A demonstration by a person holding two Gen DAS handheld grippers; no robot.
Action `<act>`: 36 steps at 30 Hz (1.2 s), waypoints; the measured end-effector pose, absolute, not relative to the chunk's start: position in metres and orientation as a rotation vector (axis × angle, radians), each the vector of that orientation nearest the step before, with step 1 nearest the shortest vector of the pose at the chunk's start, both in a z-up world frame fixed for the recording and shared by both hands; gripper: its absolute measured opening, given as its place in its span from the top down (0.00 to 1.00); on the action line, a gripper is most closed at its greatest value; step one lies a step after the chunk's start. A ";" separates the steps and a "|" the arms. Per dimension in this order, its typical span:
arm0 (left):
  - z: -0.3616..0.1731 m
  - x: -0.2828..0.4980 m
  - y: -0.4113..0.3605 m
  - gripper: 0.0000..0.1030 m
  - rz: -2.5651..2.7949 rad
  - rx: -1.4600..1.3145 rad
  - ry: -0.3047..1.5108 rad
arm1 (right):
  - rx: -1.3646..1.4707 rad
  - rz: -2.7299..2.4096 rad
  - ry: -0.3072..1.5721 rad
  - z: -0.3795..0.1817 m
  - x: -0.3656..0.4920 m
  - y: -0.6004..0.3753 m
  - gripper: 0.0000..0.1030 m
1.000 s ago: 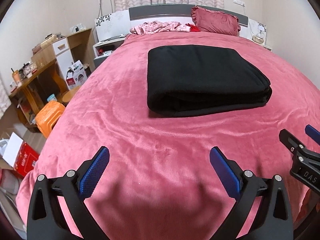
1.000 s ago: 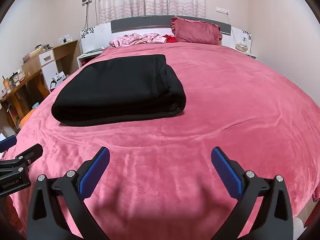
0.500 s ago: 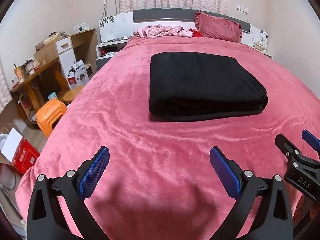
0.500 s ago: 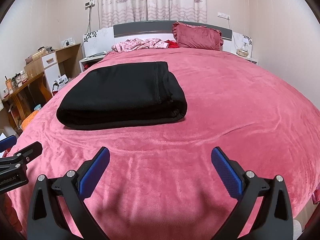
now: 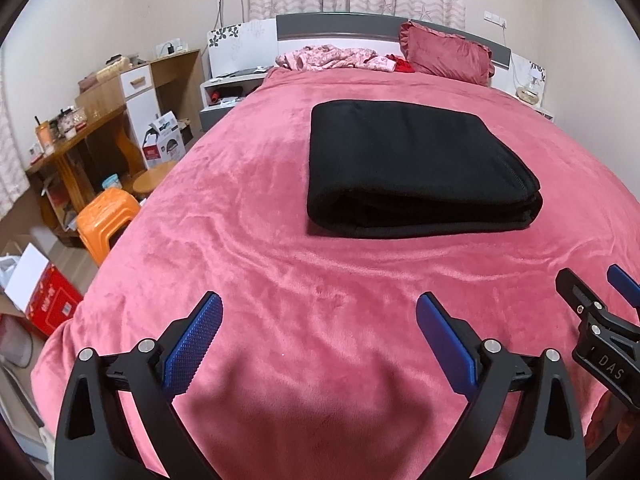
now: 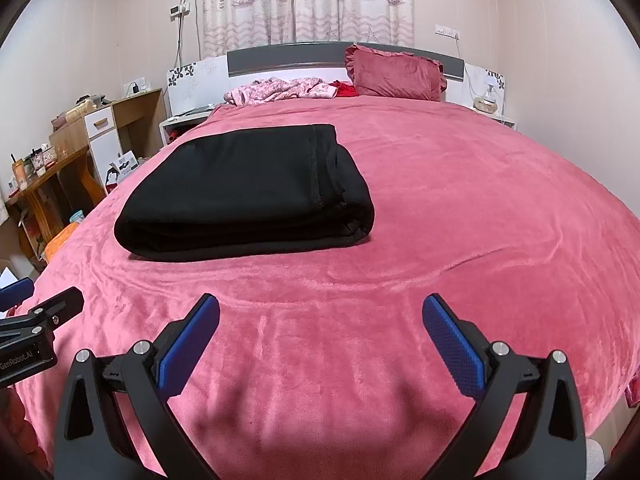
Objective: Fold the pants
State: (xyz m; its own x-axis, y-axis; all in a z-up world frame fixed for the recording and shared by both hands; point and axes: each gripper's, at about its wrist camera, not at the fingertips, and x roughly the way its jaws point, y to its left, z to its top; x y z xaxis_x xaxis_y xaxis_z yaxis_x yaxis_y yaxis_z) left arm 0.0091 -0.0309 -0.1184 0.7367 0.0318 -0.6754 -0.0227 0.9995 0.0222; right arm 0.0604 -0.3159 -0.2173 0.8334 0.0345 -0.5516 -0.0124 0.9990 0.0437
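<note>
Pink plush bedding covers the bed (image 5: 248, 240) that fills both views, with a curtained window behind the headboard. At far left a cluttered wooden desk (image 5: 80, 132) stands against the wall, with an orange stool (image 5: 106, 220) and a red box (image 5: 48, 300) on the floor near the bed's edge. Further right, at the head of the bed, lie a crumpled pink garment (image 5: 332, 58) and a dark red pillow (image 5: 448, 54).

The pants (image 5: 408, 168) rest on the bed, a little left of its middle and well apart from both tools. They look black, thick and soft, stacked in several layers into a neat squarish bundle. The rounded fold faces the camera, a stitched seam runs along the right side, and the top lies flat with no loose leg or cuff showing.

The left gripper (image 5: 318, 344) hovers above the near end of the bed with its jaws wide apart and nothing between them. The right gripper (image 6: 320, 344) hovers just beside it on the right, jaws likewise spread and empty; each tool shows at the edge of the other's view.

Judging by the compact bundle and both tools held clear of it, the folding seems finished or at its very last stage. If anything is left, it would be a light press to flatten the stack or a small squaring of the edges, which would call for reaching forward to the near fold without dragging the layers apart.
</note>
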 end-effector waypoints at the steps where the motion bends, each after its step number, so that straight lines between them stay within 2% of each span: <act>1: -0.119 0.009 -0.031 0.06 0.028 0.012 0.744 | 0.039 0.026 0.586 -0.217 0.061 -0.316 0.02; 36: -0.123 0.008 -0.035 0.06 0.019 0.026 0.757 | 0.042 0.033 0.602 -0.222 0.064 -0.317 0.02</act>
State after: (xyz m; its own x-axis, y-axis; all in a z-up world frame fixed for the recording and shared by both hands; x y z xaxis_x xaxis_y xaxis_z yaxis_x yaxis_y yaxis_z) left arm 0.0084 -0.0348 -0.1230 0.7268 0.0268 -0.6863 -0.0080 0.9995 0.0305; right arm 0.0639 -0.3172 -0.2221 0.8235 0.0435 -0.5656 -0.0190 0.9986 0.0490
